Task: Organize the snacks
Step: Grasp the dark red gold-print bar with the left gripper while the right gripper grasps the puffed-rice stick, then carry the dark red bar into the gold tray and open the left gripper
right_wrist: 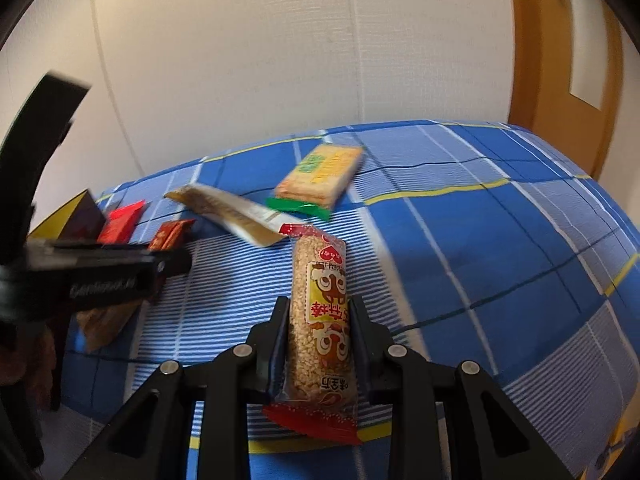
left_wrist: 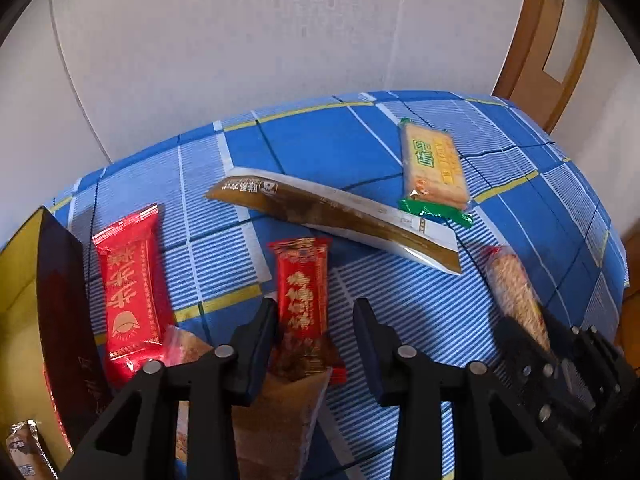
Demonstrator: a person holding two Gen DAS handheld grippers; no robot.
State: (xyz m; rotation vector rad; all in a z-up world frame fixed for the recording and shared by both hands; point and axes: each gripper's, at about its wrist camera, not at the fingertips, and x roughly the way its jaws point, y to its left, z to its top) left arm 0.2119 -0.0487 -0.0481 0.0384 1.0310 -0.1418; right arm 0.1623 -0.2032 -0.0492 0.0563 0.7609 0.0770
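My right gripper (right_wrist: pixel 319 308) is shut on a sesame stick snack (right_wrist: pixel 320 320) in a clear wrapper with red ends, held above the blue checked cloth; it also shows in the left wrist view (left_wrist: pixel 516 292). My left gripper (left_wrist: pixel 316 312) is open, its fingers on either side of a small red snack pack (left_wrist: pixel 302 296) lying on the cloth. A larger red pack (left_wrist: pixel 130 280) lies to its left. A long brown-and-white packet (left_wrist: pixel 332 216) and a cracker pack with green ends (left_wrist: pixel 434 168) lie farther back.
A dark box with a gold inside (left_wrist: pixel 52 320) stands at the left edge, with a wrapped snack (left_wrist: pixel 24 448) in it. A tan wedge-shaped packet (left_wrist: pixel 276 420) lies under the left gripper. A white wall and a wooden door (left_wrist: pixel 548 40) stand behind the table.
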